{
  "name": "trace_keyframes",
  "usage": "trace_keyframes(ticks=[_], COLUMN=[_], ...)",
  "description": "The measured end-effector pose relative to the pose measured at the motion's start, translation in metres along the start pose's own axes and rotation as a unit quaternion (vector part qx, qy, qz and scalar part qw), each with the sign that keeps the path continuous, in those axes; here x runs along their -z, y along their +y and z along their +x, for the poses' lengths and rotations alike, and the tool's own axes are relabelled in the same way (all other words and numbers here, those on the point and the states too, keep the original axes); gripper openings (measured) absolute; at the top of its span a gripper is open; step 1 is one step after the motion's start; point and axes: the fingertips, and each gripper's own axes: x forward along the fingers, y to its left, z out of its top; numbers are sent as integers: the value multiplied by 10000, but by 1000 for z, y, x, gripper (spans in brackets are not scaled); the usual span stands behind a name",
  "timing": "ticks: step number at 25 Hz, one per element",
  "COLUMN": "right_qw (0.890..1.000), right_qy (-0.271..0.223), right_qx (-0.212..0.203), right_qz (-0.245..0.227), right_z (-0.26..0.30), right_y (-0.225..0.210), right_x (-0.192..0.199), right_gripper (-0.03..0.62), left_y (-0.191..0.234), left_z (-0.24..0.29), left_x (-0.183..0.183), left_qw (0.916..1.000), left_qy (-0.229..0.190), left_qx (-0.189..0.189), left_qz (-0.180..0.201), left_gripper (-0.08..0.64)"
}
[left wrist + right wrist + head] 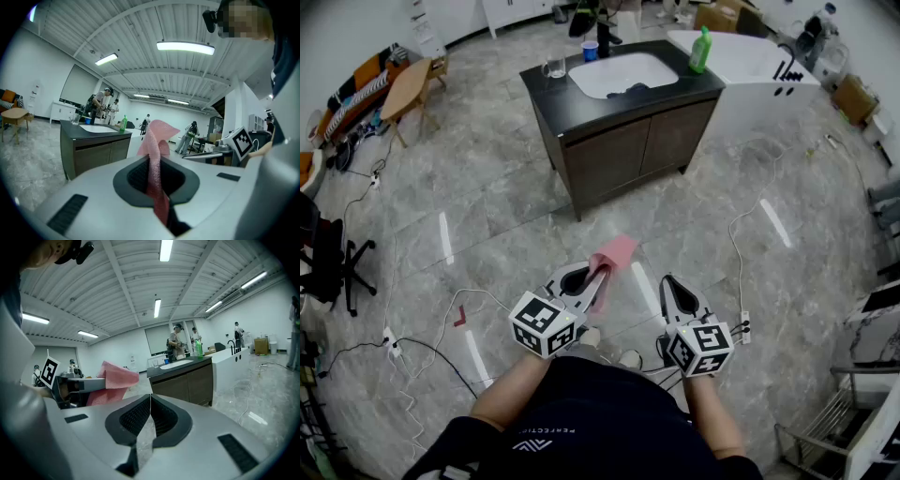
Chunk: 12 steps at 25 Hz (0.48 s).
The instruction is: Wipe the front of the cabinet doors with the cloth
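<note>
A dark wood cabinet (628, 141) with two brown doors and a white sink on top stands a few steps ahead of me; the same cabinet (96, 152) shows in the left gripper view and the cabinet (185, 378) in the right gripper view. My left gripper (598, 274) is shut on a pink cloth (611, 255), whose free end sticks up past the jaws; the cloth (154, 159) is pinched between them. My right gripper (672, 284) is shut with nothing in it, its pads touching. Both grippers are held low, well short of the doors.
A green bottle (700, 50), a glass (555, 67) and a blue cup (590, 50) stand on the counter. A white unit (759, 80) adjoins the cabinet's right side. Cables (741, 244) trail over the marble floor. A small wooden table (405, 89) and an office chair (328, 258) stand at left.
</note>
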Motion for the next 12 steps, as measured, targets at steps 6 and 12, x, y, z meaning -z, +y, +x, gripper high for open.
trace_keyframes(ticks=[6, 12], right_qw=[9999, 9994], right_qy=[-35, -86], right_qx=[-43, 11], right_qz=[162, 336], right_z=[13, 30], right_y=[0, 6], right_x=[6, 2], right_gripper=[37, 38], left_y=[13, 32], left_z=[2, 0], left_x=[1, 2], left_qw=[10000, 9998], left_qy=[40, 57], left_qx=[78, 170], left_qz=[-28, -65], left_gripper=[8, 9])
